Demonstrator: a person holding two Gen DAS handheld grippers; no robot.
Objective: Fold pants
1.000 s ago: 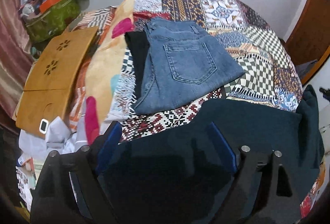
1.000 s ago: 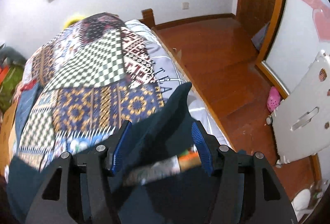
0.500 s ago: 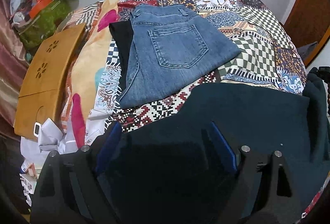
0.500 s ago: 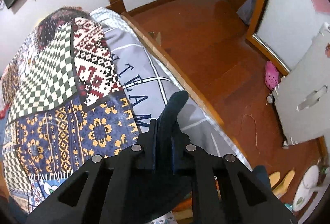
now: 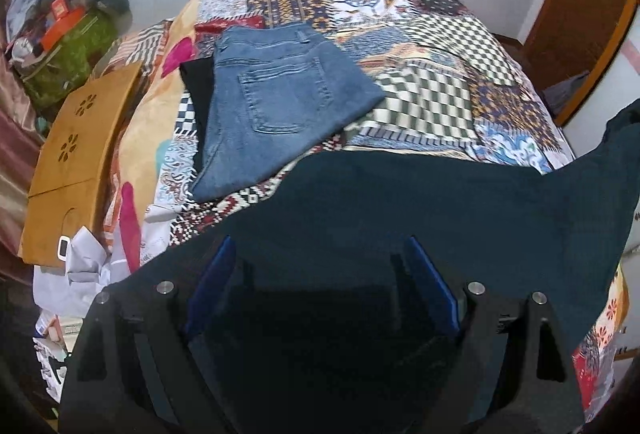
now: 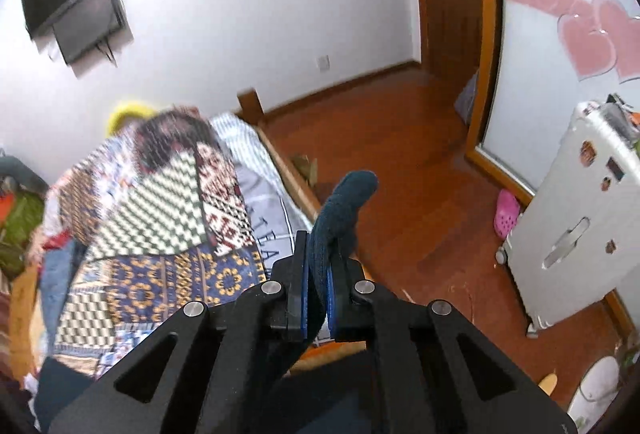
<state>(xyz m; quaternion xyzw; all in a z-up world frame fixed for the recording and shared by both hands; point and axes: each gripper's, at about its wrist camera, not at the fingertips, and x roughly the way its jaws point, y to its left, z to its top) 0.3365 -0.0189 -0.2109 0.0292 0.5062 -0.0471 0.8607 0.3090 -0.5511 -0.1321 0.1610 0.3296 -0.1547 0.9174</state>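
Dark teal pants (image 5: 420, 202) lie spread across the near part of the patchwork bedspread (image 5: 432, 90); their right end rises off the bed at the frame's right edge. My left gripper (image 5: 320, 274) hangs just over the pants, jaws wide open, blue pads apart with the cloth lying beneath them. In the right wrist view my right gripper (image 6: 316, 274) is shut on a fold of the dark teal pants (image 6: 344, 206), which sticks up beyond the fingertips, lifted beside the bed's wooden edge.
Folded blue jeans (image 5: 280, 102) lie on a black garment (image 5: 198, 90) further up the bed. A wooden board (image 5: 76, 154) and a green bag (image 5: 68, 54) sit at the left. A white suitcase (image 6: 580, 218) and a pink shoe (image 6: 506, 212) stand on the wooden floor at the right.
The right gripper's jaws closed on the pants' edge and then rose with it. The pants' right end lifted in the left wrist view. The left gripper shifted over the pants.
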